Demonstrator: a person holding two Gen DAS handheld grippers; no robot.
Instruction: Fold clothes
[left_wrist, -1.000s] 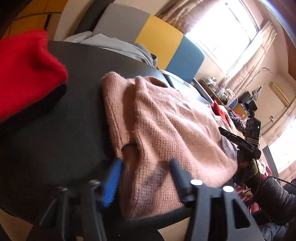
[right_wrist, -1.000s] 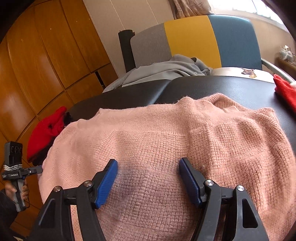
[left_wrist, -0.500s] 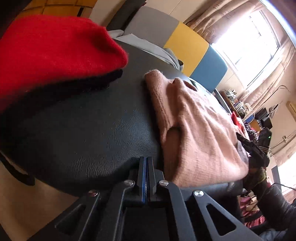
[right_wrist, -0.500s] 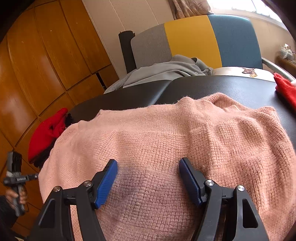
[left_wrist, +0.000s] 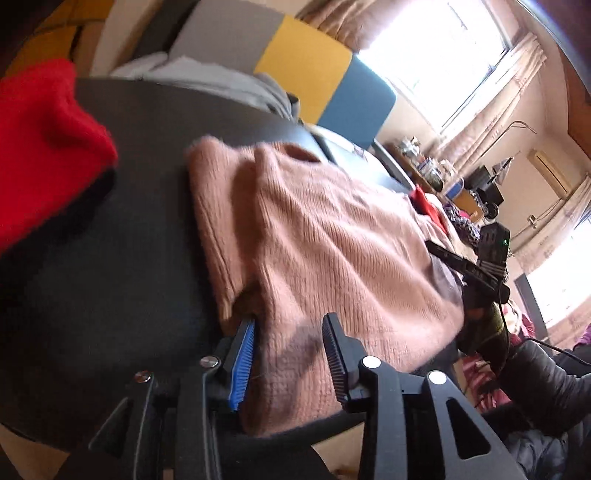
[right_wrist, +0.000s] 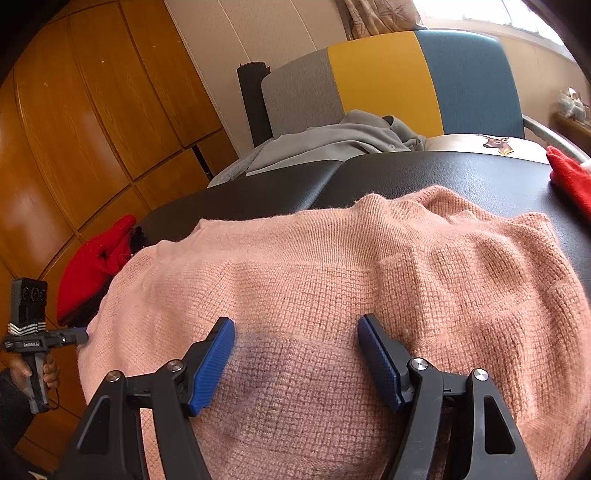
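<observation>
The left hand-held gripper (left_wrist: 288, 354) is black moulded plastic with triangular cut-outs in its finger arms, round silver screw heads at the pivots, and ribbed pads (left_wrist: 242, 365), the near one bright blue. The right hand-held gripper (right_wrist: 295, 363) has the same black frame, silver screws and blue ribbed pads (right_wrist: 212, 369). Seen from the right wrist, the left one's grip is grey with white chevron stripes and small white lettering. A dark padded sleeve (left_wrist: 539, 384) covers the right arm, and a thin black cable (left_wrist: 550, 345) trails past it.
</observation>
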